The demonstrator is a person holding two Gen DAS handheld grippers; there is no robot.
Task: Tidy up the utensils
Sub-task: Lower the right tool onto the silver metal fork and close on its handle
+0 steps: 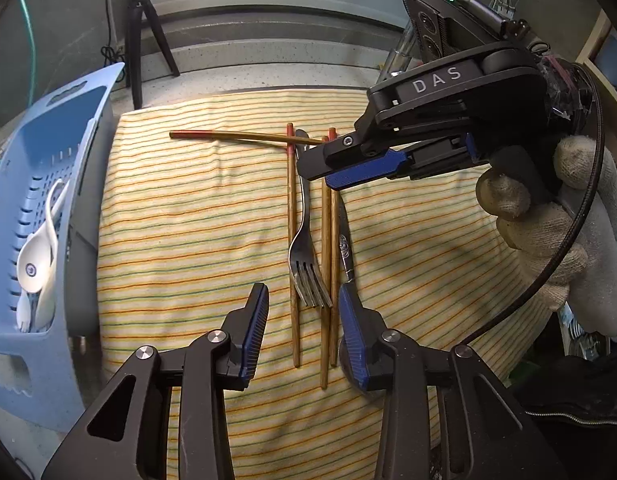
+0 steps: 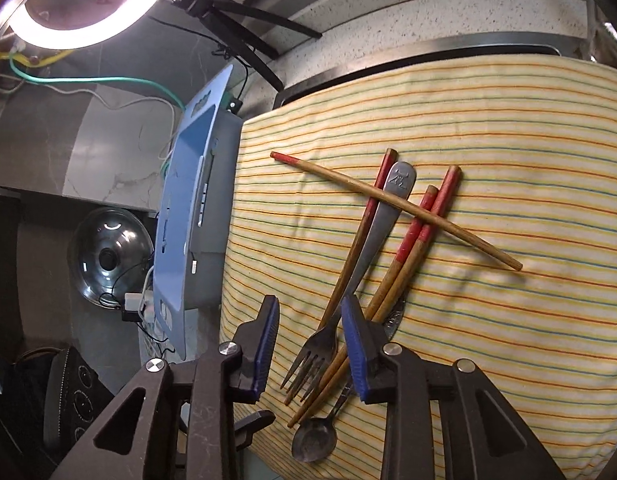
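On a striped cloth (image 1: pixel 188 240) lie a metal fork (image 1: pixel 306 248), several wooden chopsticks with red ends (image 1: pixel 292 216) and a small metal spoon (image 1: pixel 345 250). One chopstick (image 1: pixel 244 138) lies crosswise over the far ends. My left gripper (image 1: pixel 302 320) hovers open over the fork's tines and the near chopstick ends, touching nothing. My right gripper (image 1: pixel 328 168), held by a gloved hand (image 1: pixel 548 240), hangs over the far ends. In the right wrist view my right gripper (image 2: pixel 310 344) stands open with the fork (image 2: pixel 320 344) between its pads, unpressed. The spoon (image 2: pixel 313 440) lies just below.
A blue slotted basket (image 1: pixel 48 200) stands at the cloth's left edge and holds white plastic spoons (image 1: pixel 34 256). A black tripod (image 1: pixel 142 32) rises behind it under a ring light (image 2: pixel 80 8). A metal pot lid (image 2: pixel 108 256) sits lower left, beyond the basket.
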